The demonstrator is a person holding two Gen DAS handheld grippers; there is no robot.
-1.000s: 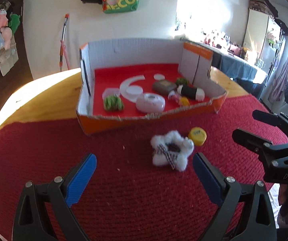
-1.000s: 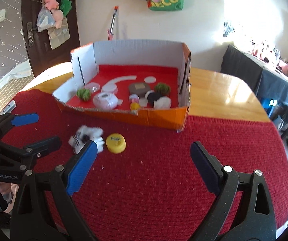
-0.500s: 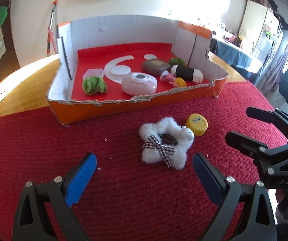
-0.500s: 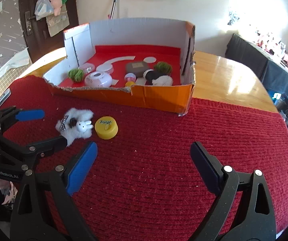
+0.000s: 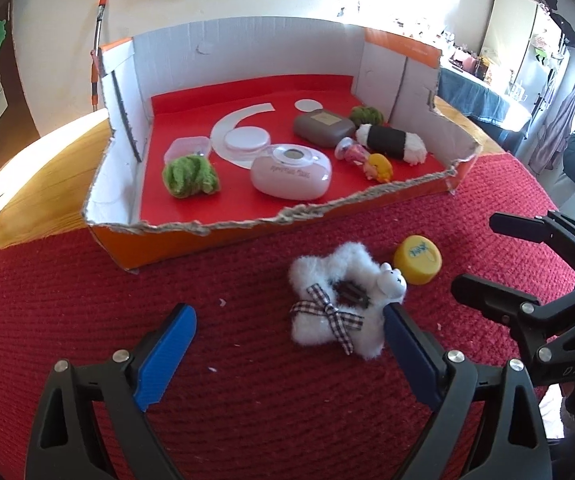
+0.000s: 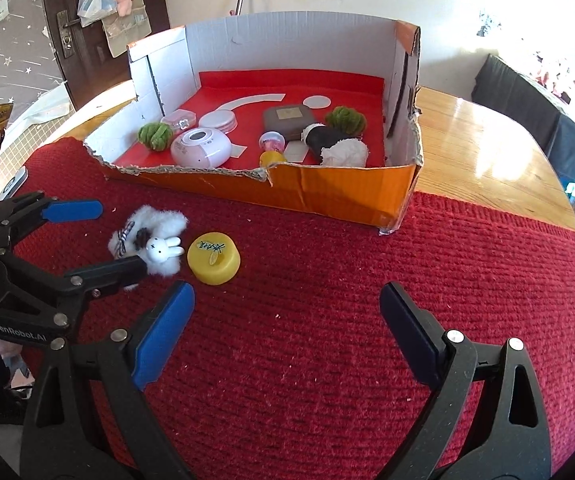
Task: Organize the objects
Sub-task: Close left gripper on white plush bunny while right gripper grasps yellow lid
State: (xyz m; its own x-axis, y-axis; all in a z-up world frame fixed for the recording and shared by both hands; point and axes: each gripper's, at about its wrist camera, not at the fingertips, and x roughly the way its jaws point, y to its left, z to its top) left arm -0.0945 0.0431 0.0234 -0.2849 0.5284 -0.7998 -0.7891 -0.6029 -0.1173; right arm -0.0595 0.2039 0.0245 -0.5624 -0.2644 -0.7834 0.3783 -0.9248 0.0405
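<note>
A white fluffy star-shaped plush point(image 5: 337, 300) with a checked bow and a small rabbit head lies on the red mat; it also shows in the right wrist view point(image 6: 149, 242). A yellow cap point(image 5: 418, 259) sits just right of it, also in the right wrist view point(image 6: 214, 258). My left gripper point(image 5: 289, 326) is open, its right finger touching the plush's right edge; from the right wrist view it point(image 6: 105, 240) straddles the plush. My right gripper point(image 6: 287, 308) is open and empty over bare mat, right of the cap.
An orange cardboard box point(image 5: 247, 224) with a red floor stands behind, holding a pink case point(image 5: 291, 172), green pompoms point(image 5: 191, 176), a grey case point(image 5: 323, 127), a black-and-white roll point(image 5: 391, 142) and small toys. Wooden table point(image 6: 487, 152) edge lies beyond the mat.
My left gripper has moved forward and down, so the plush now lies between its fingers. My right gripper has also come forward toward the cap and box.
</note>
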